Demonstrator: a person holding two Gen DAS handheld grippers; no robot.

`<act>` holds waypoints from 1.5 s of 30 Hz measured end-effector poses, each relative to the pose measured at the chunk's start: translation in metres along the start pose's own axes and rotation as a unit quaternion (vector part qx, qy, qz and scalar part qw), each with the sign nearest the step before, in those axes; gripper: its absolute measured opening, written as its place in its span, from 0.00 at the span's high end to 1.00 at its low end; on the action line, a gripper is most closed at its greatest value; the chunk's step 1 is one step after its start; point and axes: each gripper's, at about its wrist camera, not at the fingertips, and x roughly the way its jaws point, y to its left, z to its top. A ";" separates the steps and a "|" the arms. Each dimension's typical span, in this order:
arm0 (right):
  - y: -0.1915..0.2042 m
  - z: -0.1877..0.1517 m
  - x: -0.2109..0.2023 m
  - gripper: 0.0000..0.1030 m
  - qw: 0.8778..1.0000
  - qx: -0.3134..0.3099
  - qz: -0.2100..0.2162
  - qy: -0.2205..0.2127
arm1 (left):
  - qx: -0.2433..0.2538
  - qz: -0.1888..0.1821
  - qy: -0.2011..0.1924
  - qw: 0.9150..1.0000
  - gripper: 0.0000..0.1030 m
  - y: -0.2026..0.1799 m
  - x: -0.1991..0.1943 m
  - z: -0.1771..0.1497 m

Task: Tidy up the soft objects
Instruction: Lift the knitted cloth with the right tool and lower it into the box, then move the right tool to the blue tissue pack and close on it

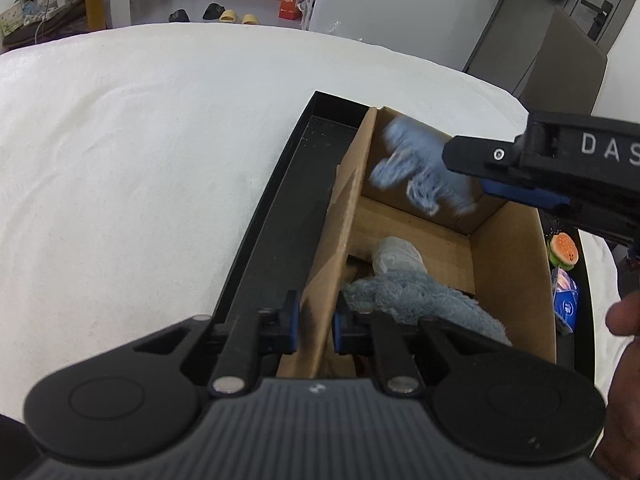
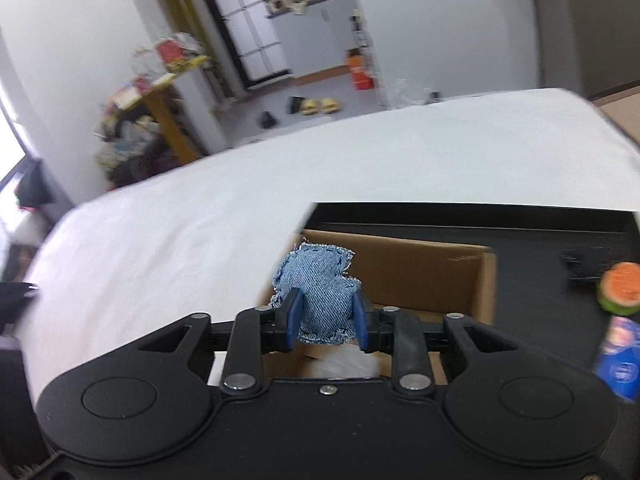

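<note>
My left gripper (image 1: 314, 330) is clamped on the near left wall of the cardboard box (image 1: 508, 280), one blue pad on each side of the card. The box stands inside a black tray (image 1: 280, 216) on the white cloth-covered table (image 1: 140, 160).

My right gripper (image 2: 326, 318) sits at 6 o'clock in its own view, above the box, with the small denim toy (image 2: 316, 296) between its blue pads. The left pad touches the denim; at the right pad I cannot tell whether there is still contact, so I cannot say if the toy is gripped or loose. From the left camera the same toy (image 1: 416, 168) is a blurred blue shape at 1 o'clock, over the far end of the box, just off the right gripper's tips.

Inside the box, a grey-blue fluffy cloth (image 1: 424, 300) lies at the near end, with a pale crumpled bag (image 1: 394, 254) just beyond it (both touching). At 3 o'clock, in the tray beside the box's right wall, lie a little burger toy (image 1: 563, 249) and a blue packet (image 1: 565, 304).
</note>
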 end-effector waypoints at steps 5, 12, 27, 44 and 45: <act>-0.009 -0.003 -0.009 0.63 1.000 0.016 -0.012 -0.001 | 0.005 -0.001 0.001 1.000 0.85 -0.002 -0.001 0.000; -0.028 -0.022 -0.039 0.63 0.999 0.013 -0.047 -0.005 | 0.020 0.018 -0.008 1.000 0.82 -0.008 -0.009 0.000; -0.097 -0.053 -0.062 0.56 0.987 0.075 -0.138 -0.022 | 0.053 0.044 -0.009 0.998 0.55 -0.027 -0.020 -0.001; -0.151 -0.071 -0.062 0.32 0.955 0.157 -0.241 -0.066 | 0.080 0.107 -0.002 0.991 0.48 -0.057 -0.009 0.002; -0.154 -0.072 -0.061 0.32 0.954 0.166 -0.242 -0.064 | 0.081 0.111 -0.002 0.991 0.47 -0.058 -0.008 0.002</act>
